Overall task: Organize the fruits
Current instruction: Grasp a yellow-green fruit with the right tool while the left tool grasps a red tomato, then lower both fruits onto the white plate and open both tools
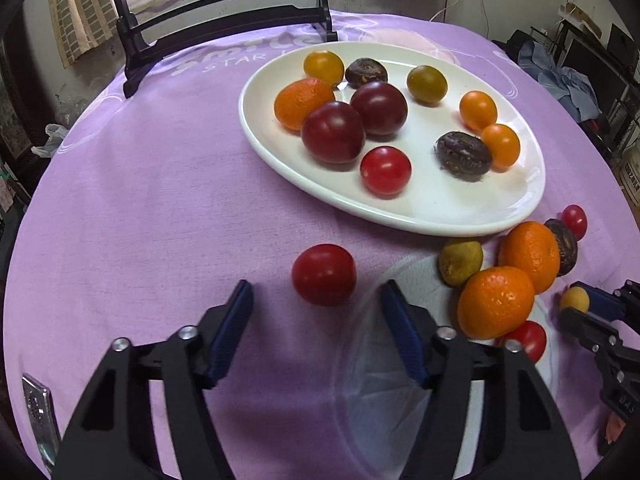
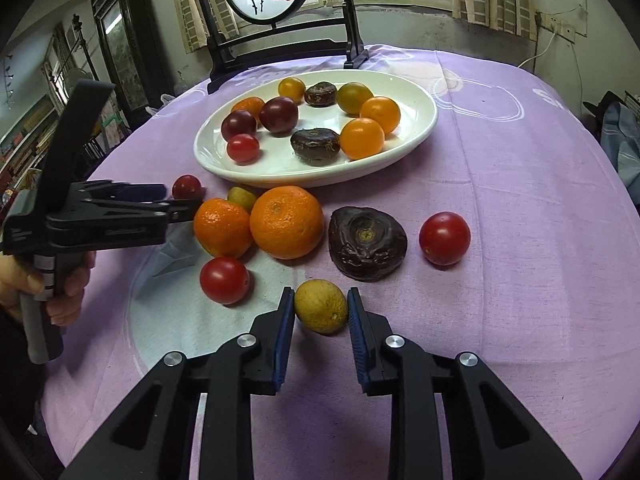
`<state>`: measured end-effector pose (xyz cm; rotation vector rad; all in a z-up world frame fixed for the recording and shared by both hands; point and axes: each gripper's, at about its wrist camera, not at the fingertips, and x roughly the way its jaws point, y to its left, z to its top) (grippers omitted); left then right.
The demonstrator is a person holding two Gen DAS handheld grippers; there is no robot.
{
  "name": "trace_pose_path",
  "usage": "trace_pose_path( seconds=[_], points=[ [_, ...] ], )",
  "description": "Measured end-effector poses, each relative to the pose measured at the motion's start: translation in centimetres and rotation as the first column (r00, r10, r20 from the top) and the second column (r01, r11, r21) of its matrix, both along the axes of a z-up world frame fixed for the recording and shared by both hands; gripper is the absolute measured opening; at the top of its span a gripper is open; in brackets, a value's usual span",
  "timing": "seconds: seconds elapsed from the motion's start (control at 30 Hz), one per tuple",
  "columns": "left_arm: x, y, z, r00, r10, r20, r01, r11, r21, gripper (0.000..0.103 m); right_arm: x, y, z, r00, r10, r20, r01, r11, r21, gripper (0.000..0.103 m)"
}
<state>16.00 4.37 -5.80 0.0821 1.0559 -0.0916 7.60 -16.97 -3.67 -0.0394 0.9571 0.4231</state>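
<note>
Between the right gripper (image 2: 321,306) jaws on the tabletop (image 2: 520,200) sits a small yellow fruit (image 2: 320,306), pads touching it; squeeze gently, lift straight, carry to the plate (image 2: 420,120). Left gripper (image 1: 316,300) jaws stand apart, empty.

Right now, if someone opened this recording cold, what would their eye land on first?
Most striking is the white oval plate loaded with mixed small fruits at the far side of the purple tablecloth. In front of it lie loose fruits, chiefly two mandarins side by side. Nearest, the right hand-held gripper has its pads against a small yellow-green fruit, while the left hand-held gripper stands open just short of a red cherry tomato.
</note>
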Motion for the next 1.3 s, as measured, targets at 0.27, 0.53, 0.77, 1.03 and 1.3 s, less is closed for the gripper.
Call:
trace_pose_path(
  seconds=[0.27,0.53,0.77,1.03,1.3],
  points=[
    [-0.3,0.3,0.6,1.0,-0.012,0.023,0.013,0.998,-0.055,0.03,-0.4,0.2,0.5,1.0,0.015,0.019,-0.015,1.0,0.011,0.027],
    [-1.7,-0.6,6.0,0.99,-0.069,0.125,0.08,0.993,-0.091,0.03,0.2,0.7,4.0,0.992,0.032,0.119,-0.031,0.999,-0.008,0.027],
    [1.6,-1.6,8.4,0.986,-0.05,0.16,0.07,0.99,-0.121,0.03,4.1,2.5,7.2,0.976,0.047,0.213,-0.038,0.998,-0.045,0.027],
    [7.3,-0.9,7.1,0.992,0.017,0.127,-0.001,0.992,-0.128,0.03,10.0,5.8,6.6,0.978,0.06,0.2,-0.045,0.996,-0.078,0.027],
    [10.4,-0.9,5.4,0.994,0.057,0.096,-0.047,0.993,-0.109,0.035,13.7,7.0,4.1,0.99,0.04,0.135,-0.027,0.995,-0.097,0.033]
  ],
)
